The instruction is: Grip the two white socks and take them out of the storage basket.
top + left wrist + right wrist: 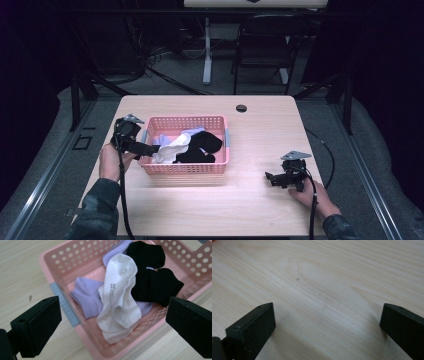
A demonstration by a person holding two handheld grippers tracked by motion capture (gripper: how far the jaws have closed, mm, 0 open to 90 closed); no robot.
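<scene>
A pink perforated basket (215,167) stands in the middle of the wooden table and holds a white sock (120,305), a black sock (152,282) and a lilac sock (87,298). In the high view the white sock (172,148) lies on the basket's left side beside the black sock (202,145). My left gripper (150,149) hovers over the basket's left rim, open, its jaws wide apart above the white sock and touching nothing (113,327). My right gripper (270,178) rests low over bare table at the right, open and empty (327,327).
The basket's rim (62,302) carries a grey handle strip on the near side. A round cable hole (241,108) sits near the table's far edge. A black chair (265,45) and a white desk leg (207,50) stand beyond the table.
</scene>
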